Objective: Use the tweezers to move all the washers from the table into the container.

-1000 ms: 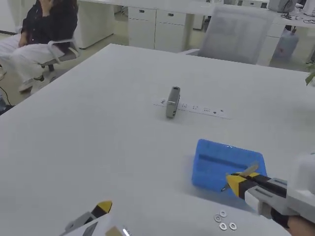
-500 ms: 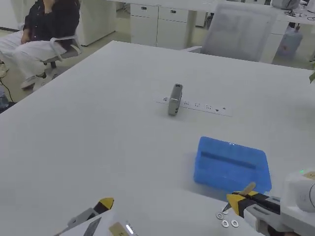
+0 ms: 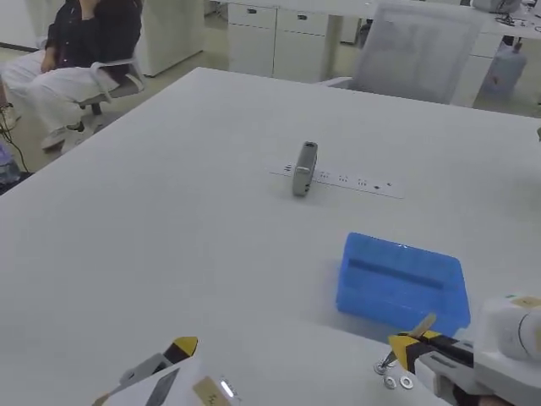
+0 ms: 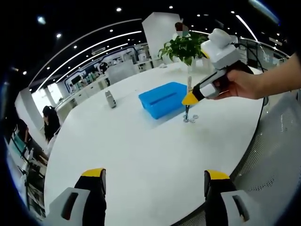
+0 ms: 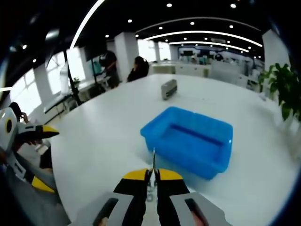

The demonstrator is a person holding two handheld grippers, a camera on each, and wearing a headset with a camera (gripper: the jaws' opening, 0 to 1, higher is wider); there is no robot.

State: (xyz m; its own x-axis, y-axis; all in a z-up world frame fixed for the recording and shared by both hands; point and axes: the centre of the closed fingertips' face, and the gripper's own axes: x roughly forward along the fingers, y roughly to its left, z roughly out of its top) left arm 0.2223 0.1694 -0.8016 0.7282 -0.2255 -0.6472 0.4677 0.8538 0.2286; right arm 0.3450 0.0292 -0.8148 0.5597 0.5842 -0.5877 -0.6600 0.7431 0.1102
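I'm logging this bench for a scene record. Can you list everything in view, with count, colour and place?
table: one, white, under everything
container: one, blue, right part of the table
washers: at least three, silver, on the table just in front of the container
tweezers: one, metal, tip down by the washers
socket strip: one, white, middle of the table
small box: one, grey, at the strip's left end
chair: one, grey, behind the table's far edge
seated person: one, dark top, far left
plant: one, green, beyond the container
left gripper: yellow-tipped, open, near edge
right gripper: yellow-tipped, shut on the tweezers
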